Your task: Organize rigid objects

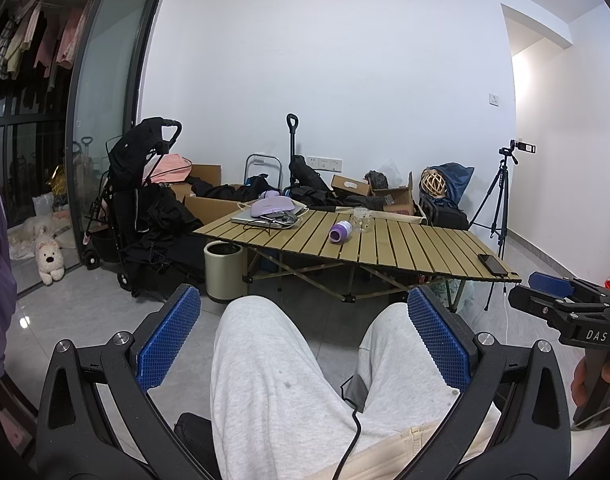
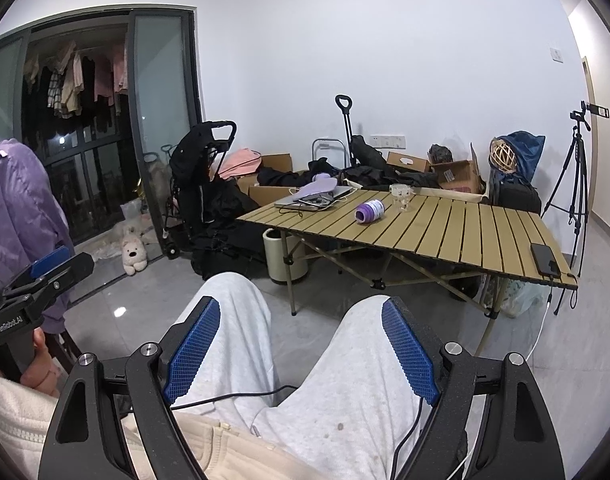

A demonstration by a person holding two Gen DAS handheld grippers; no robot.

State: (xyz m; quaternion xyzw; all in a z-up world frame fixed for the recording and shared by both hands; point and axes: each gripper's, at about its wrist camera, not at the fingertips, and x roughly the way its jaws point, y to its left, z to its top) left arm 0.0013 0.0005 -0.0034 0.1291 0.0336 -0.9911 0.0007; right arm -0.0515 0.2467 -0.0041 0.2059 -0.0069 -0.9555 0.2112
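Note:
A purple bottle [image 1: 340,233] lies on its side on the slatted wooden table [image 1: 425,252], next to an upright clear glass [image 1: 361,219]. Both also show in the right wrist view: the bottle [image 2: 369,211] and the glass [image 2: 401,197]. A laptop with a lilac item on top [image 1: 269,212] sits at the table's far left, and a black phone [image 1: 492,264] at its right edge. My left gripper [image 1: 304,312] is open and empty over the person's knees, far from the table. My right gripper [image 2: 301,316] is open and empty too.
A cream bin [image 1: 224,270] stands under the table's left corner. A black stroller [image 1: 145,200], cardboard boxes [image 1: 209,200] and bags crowd the back wall. A tripod [image 1: 499,204] stands at the right. A plush toy [image 1: 49,260] lies by the glass door.

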